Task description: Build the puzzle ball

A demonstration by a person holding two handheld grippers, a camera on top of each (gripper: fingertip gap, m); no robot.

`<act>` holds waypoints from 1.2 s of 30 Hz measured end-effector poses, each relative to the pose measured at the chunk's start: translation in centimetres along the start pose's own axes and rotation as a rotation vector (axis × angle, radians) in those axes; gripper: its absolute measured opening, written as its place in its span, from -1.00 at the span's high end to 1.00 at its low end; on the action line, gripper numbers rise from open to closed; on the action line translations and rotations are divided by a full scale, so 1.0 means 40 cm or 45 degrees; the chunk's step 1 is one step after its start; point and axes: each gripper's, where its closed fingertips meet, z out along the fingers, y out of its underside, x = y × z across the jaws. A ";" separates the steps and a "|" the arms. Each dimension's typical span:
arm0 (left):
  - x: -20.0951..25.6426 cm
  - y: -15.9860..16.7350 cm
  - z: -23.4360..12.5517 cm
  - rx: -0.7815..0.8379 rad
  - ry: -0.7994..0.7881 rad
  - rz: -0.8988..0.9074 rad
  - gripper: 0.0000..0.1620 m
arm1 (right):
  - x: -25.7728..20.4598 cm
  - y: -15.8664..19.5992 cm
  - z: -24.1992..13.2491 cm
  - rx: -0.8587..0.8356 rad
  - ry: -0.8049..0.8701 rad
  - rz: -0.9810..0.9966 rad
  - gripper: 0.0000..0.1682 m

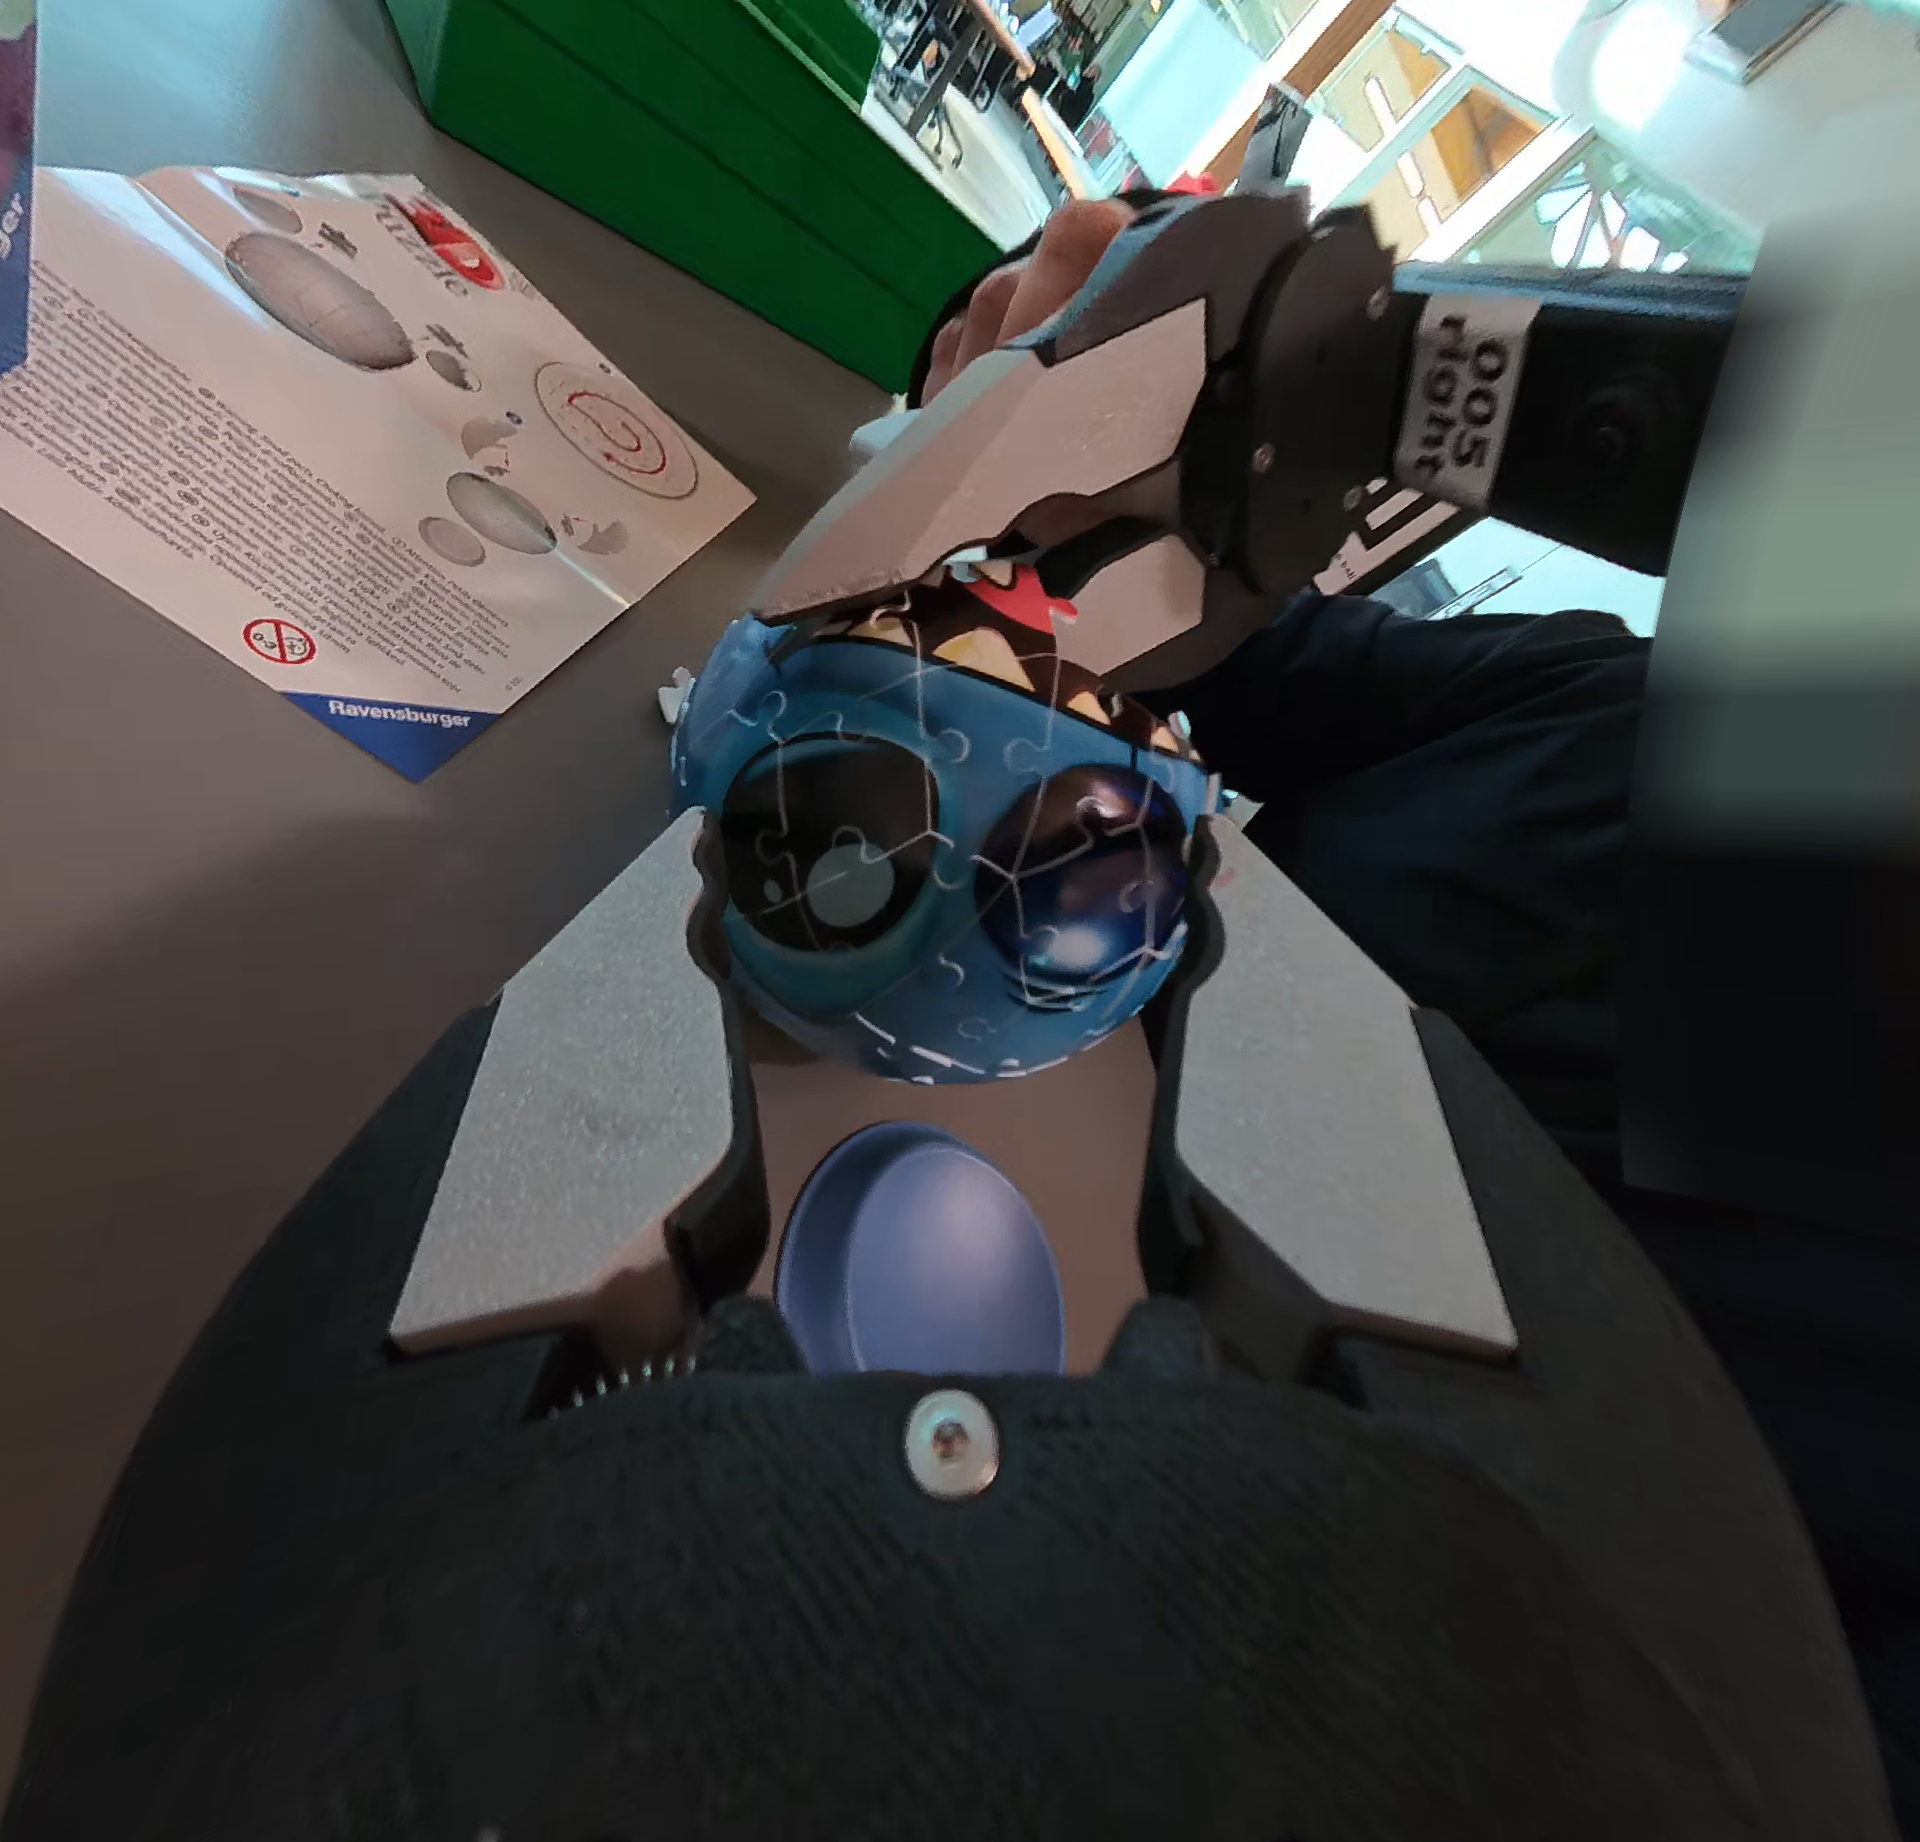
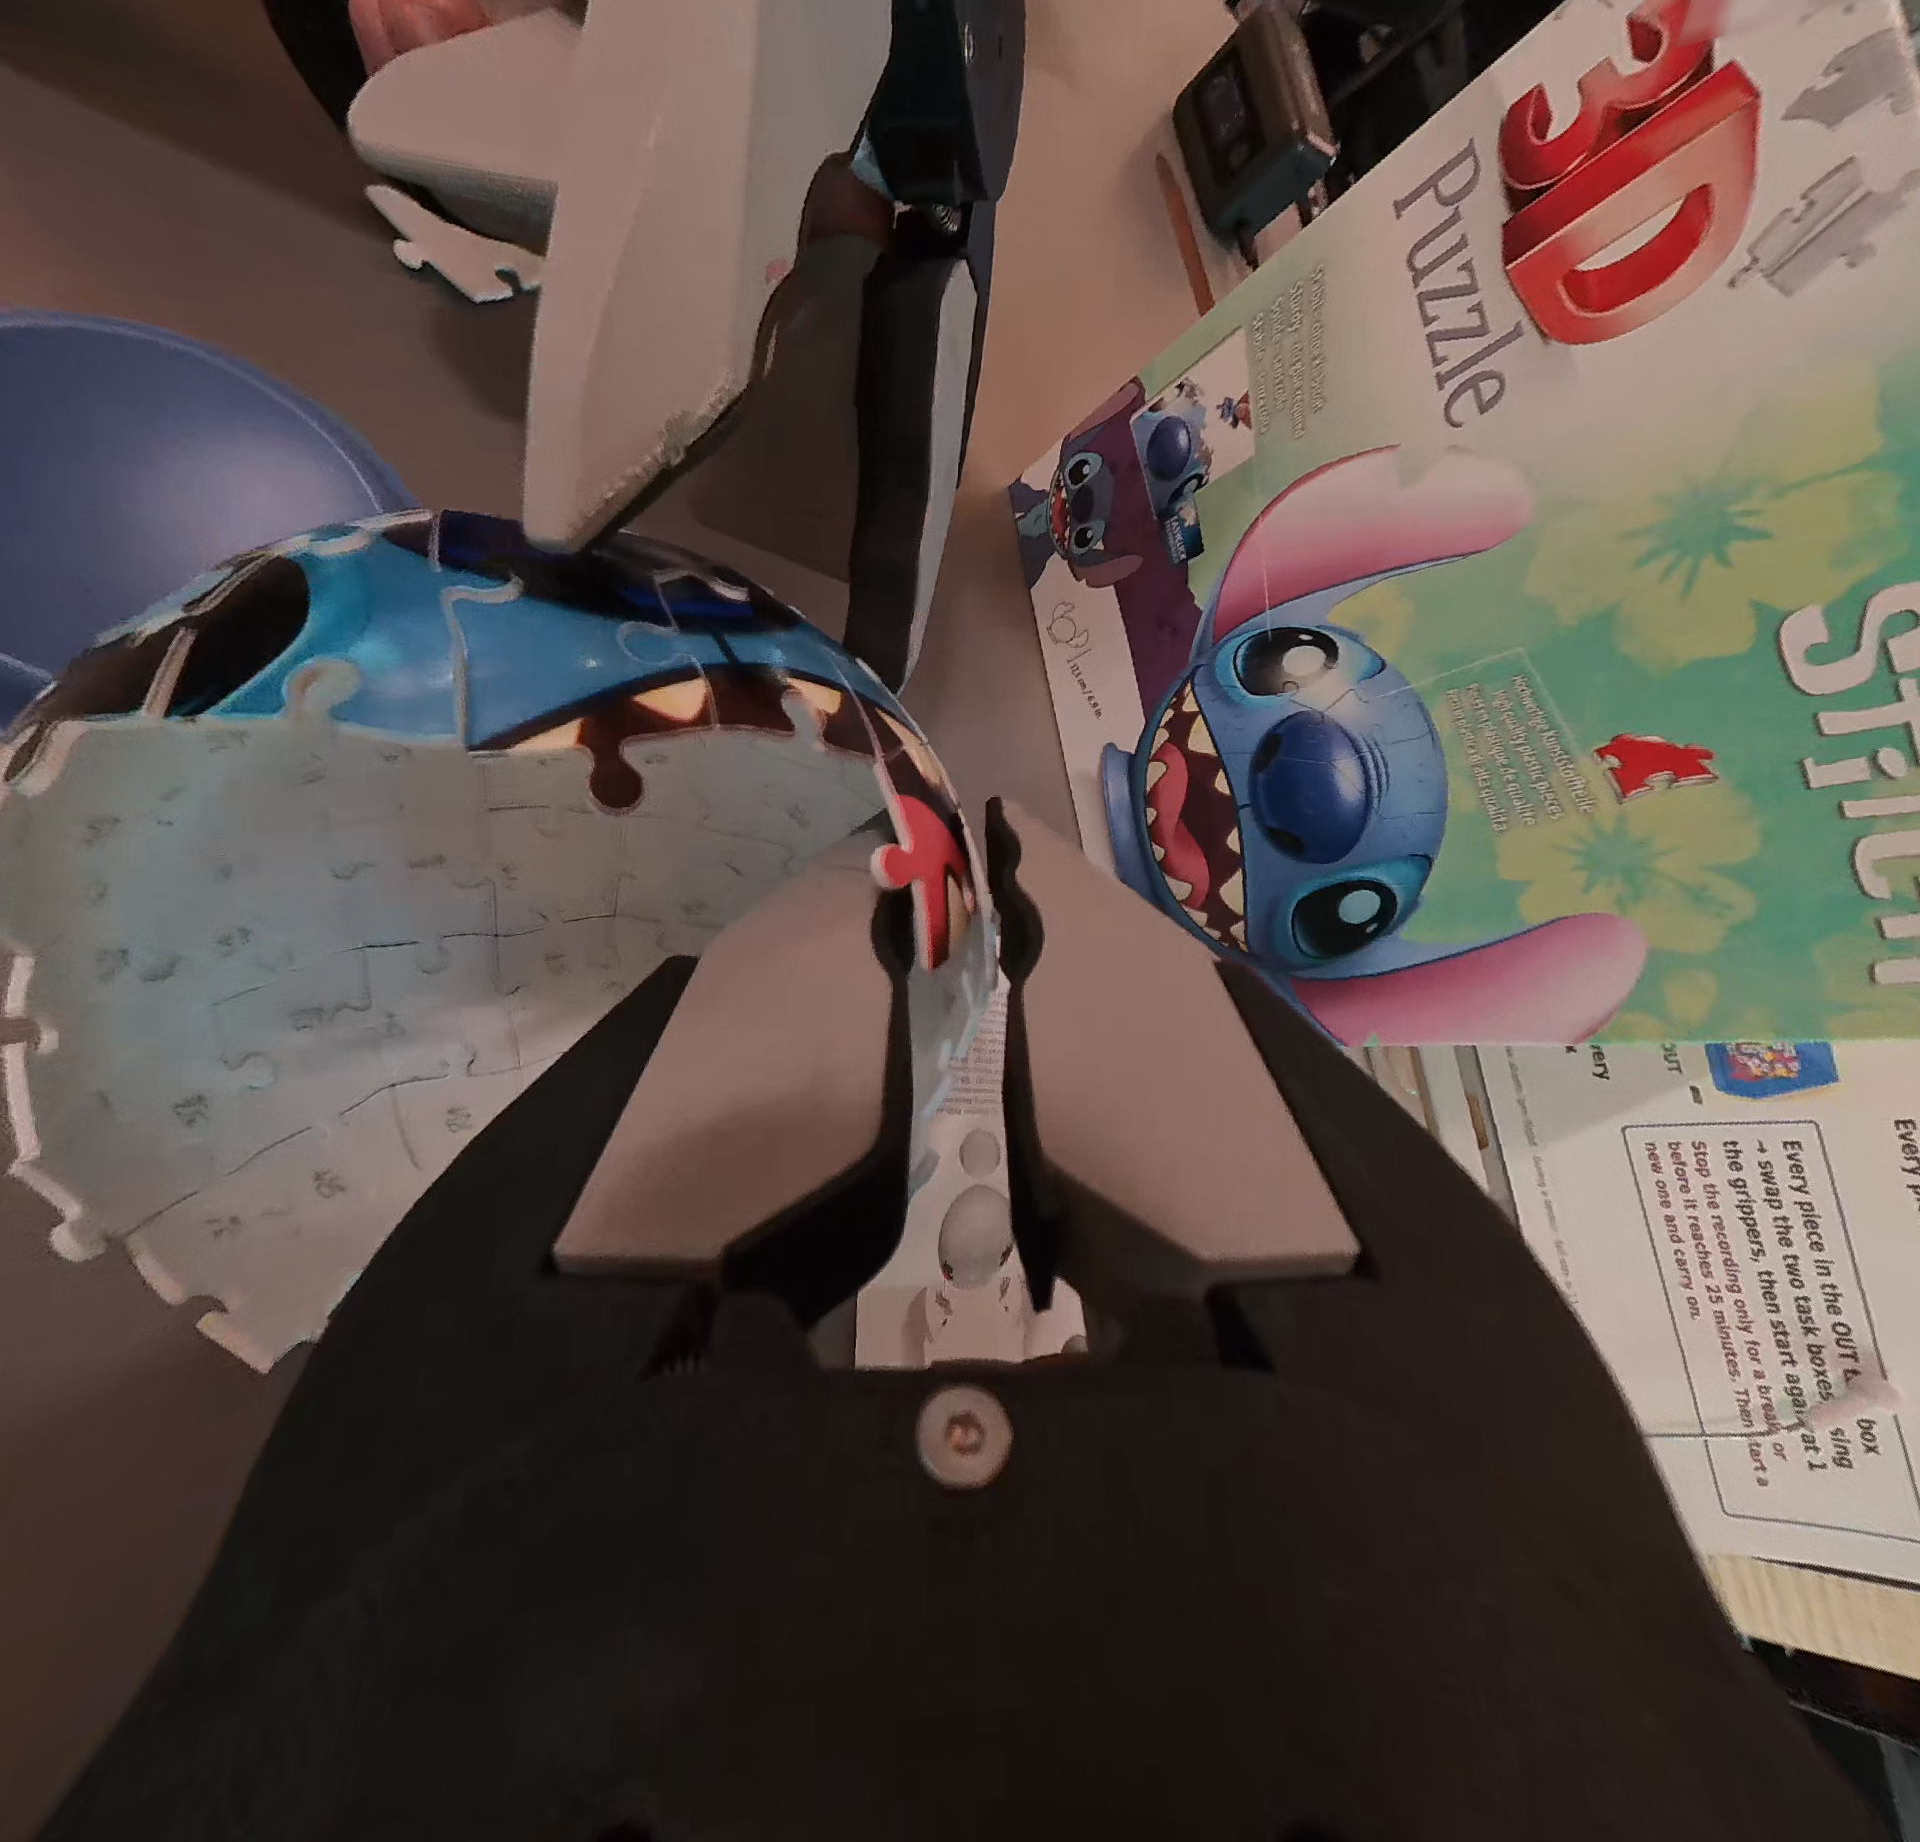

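The partly built puzzle ball (image 1: pixel 935 878) is a blue shell with a big eye, a dark nose and a toothed mouth. My left gripper (image 1: pixel 951 857) is shut on its two sides and holds it above the table. In the right wrist view the ball (image 2: pixel 364 961) shows its open white inside. My right gripper (image 2: pixel 945 888) is shut on a red-and-black puzzle piece (image 2: pixel 930 857) at the rim of the shell by the mouth. The right gripper (image 1: pixel 945 629) also shows in the left wrist view at the ball's far edge. The left gripper (image 2: pixel 732 597) shows over the ball in the right wrist view.
A round blue stand (image 1: pixel 914 1252) lies on the table under the ball. An instruction leaflet (image 1: pixel 343 421) and a green box (image 1: pixel 675 130) lie to the left. The puzzle box (image 2: pixel 1558 597) and a printed sheet (image 2: pixel 1714 1273) lie to the right. A loose white piece (image 2: pixel 457 244) lies beyond.
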 end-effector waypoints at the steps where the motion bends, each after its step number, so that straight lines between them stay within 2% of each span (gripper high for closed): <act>1: 0.004 -0.004 -0.004 0.011 0.009 -0.002 -0.06 | 0.001 -0.004 -0.004 0.019 0.014 -0.001 0.91; 6: 0.017 -0.017 -0.031 0.054 0.008 0.011 0.01 | 0.004 -0.030 -0.021 0.109 0.076 -0.008 0.94; 17: 0.006 0.016 -0.042 0.038 -0.039 -0.008 0.00 | 0.006 -0.034 -0.021 0.146 0.100 0.091 0.95; 26: 0.019 0.019 -0.060 0.093 -0.029 -0.021 0.01 | 0.000 -0.071 -0.050 0.183 0.148 0.041 0.95; 36: 0.068 0.036 -0.109 0.211 -0.052 -0.019 0.00 | -0.019 -0.156 -0.081 0.344 0.037 0.195 0.94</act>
